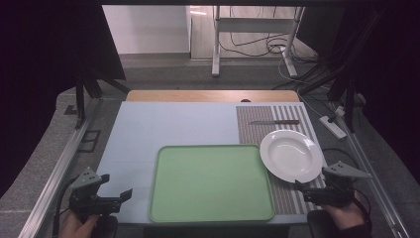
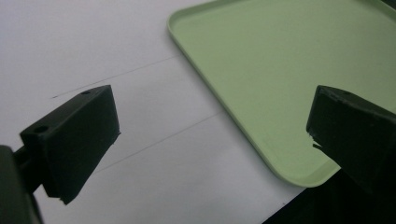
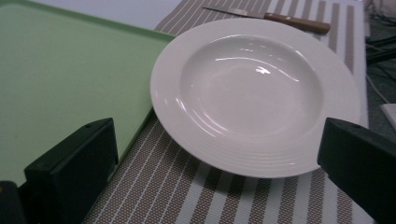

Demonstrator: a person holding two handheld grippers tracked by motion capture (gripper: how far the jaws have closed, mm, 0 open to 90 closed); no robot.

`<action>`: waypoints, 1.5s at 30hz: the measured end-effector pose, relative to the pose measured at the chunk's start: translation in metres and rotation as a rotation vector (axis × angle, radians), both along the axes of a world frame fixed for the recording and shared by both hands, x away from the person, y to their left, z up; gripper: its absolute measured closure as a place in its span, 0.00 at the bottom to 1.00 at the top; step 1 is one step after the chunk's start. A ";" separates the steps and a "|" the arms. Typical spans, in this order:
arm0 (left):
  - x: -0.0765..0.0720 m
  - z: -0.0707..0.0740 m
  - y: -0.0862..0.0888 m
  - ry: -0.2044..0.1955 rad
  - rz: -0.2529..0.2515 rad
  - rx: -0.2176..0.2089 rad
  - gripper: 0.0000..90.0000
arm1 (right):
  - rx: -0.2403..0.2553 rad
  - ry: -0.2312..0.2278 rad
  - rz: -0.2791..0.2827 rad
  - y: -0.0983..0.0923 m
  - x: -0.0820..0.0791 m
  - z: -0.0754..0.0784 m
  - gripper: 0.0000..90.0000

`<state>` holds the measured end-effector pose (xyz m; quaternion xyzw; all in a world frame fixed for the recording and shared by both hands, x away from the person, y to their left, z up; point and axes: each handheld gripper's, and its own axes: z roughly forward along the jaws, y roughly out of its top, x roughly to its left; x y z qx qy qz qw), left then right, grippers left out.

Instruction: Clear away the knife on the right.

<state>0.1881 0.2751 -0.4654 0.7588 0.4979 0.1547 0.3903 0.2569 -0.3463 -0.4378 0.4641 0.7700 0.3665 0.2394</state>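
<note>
Both hands sit at the near edge of the high view, each gripping a pair of tongs. Left tongs [image 1: 119, 191] have their jaws spread wide apart, holding nothing, hovering over the bare pale surface [image 1: 173, 124] just to the left of the green tray [image 1: 210, 182]. In the left gripper view the tray's [image 2: 280, 70] rounded near corner lies between and ahead of the two black jaws, nearer the right-hand one, and neither jaw touches it. Right tongs [image 1: 299, 186] are likewise wide apart and empty, poised just short of the white plate [image 1: 291, 154]. In the right gripper view the plate [image 3: 254, 93] sits directly ahead between the jaws, its rim overlapping the tray's [image 3: 56, 70] right edge, with no contact from either jaw.

Largest of the things is the tray, lying flat and empty between the two tongs. Next is the plate, a deep round one, resting partly on a brown-and-white striped mat [image 1: 292, 196] ahead of the right tongs. Beyond the plate lies a knife [image 1: 275, 122] on the same mat, its long axis running crosswise, wooden handle to the right and blade pointing left.

Farther off, the surface ends at a wooden strip [image 1: 213, 95]; past it stand a white metal frame [image 1: 257, 29] and loose cables [image 1: 257, 47] on a grey floor.
</note>
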 end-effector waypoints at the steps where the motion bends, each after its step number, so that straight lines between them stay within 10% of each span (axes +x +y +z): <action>1: -0.001 0.000 0.001 -0.003 0.003 -0.005 0.03 | -0.001 -0.005 0.013 0.001 0.000 0.000 0.00; 45: -0.003 0.000 0.002 -0.006 0.005 -0.013 0.03 | -0.030 0.004 0.144 0.018 0.009 0.002 0.00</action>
